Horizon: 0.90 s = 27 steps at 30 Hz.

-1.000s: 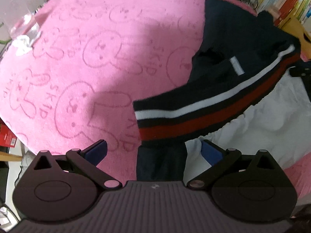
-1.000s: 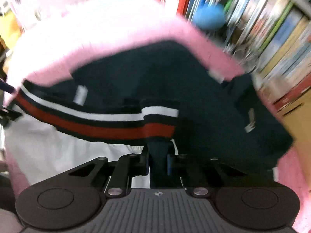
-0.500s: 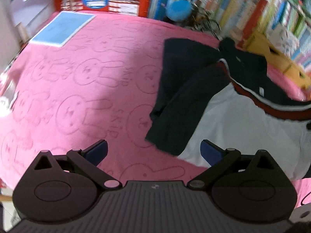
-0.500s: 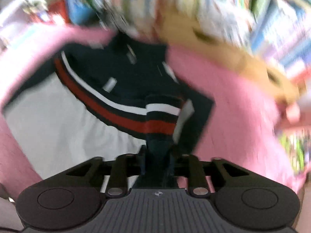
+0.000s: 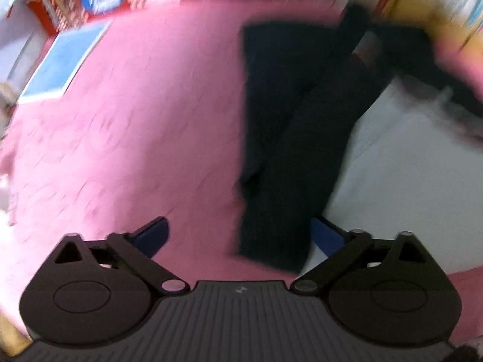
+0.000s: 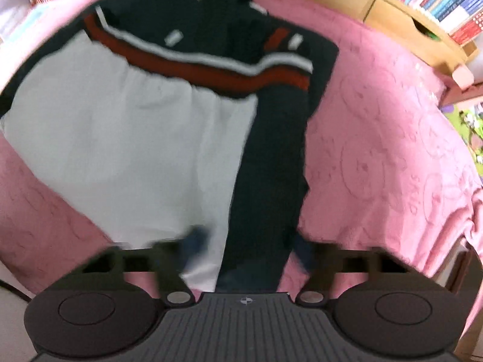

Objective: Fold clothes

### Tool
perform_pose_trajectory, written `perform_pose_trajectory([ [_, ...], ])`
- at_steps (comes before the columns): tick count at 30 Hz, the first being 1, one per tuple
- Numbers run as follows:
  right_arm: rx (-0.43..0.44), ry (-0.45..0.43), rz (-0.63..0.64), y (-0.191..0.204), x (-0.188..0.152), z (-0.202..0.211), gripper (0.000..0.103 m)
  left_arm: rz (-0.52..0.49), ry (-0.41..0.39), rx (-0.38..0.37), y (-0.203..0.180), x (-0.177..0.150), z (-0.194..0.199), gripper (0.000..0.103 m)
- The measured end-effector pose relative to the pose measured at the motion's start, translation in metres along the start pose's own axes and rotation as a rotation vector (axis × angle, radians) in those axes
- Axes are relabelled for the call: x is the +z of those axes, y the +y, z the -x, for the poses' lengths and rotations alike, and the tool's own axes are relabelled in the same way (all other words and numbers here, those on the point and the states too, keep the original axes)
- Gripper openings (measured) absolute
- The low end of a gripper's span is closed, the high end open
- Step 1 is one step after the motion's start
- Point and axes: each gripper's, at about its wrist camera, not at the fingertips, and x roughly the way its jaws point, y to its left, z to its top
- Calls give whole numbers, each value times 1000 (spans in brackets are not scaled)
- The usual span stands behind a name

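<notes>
The pink blanket, embossed with rabbits, covers what looks like a bed and carries everything; books on shelves line its far edge, a wooden box stands at the far right corner, and a blue sheet lies near the far left corner, well apart from the work. Spread across the middle is the sweater: navy at the shoulders, a red and white stripe across the chest, white below, collar toward the far edge. It reads as a soft, light knit that will drape and sag, so I judge it best taken by a cuff, hem edge or shoulder seam, pinching through both layers, not at mid-panel. One navy sleeve runs down along the body's side toward the near edge; the other sleeve lies slanted down the opposite side, partly over the white panel. Nothing lies on the garment. The left gripper is spread wide and holds nothing, the sleeve end between its fingers. The right gripper is blurred but parted, the sleeve cuff between its fingers and seemingly loose.
</notes>
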Motion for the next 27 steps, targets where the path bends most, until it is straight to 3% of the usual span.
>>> perform_pose_trajectory([
  [5,-85,20,-89,-24,-6,-6,33,67,63,45,30,-19,-2,103],
  [6,-89,0,-126,-31,-5,0,33,47,73,96,33,-21,1,99],
  [7,-92,-19,-162,-38,-4,6,35,28,78,138,36,-23,6,87],
  [8,-83,-30,-170,-42,0,6,37,12,56,136,39,-23,14,85],
  [9,-74,-42,-178,-45,5,6,41,2,30,118,42,-21,24,85],
  [11,-56,-64,-194,-52,14,7,49,17,-55,-39,46,-10,46,86],
  [15,-20,-109,-225,-66,31,8,53,-56,-172,-243,13,37,62,87],
  [18,7,-143,-248,-76,44,9,59,-178,-204,-274,-36,68,45,87],
  [22,29,-151,-180,-64,67,-4,63,-287,-172,-302,-79,98,6,87],
  [27,44,-181,-135,-59,82,-8,66,-327,-135,-251,-102,120,-25,92],
])
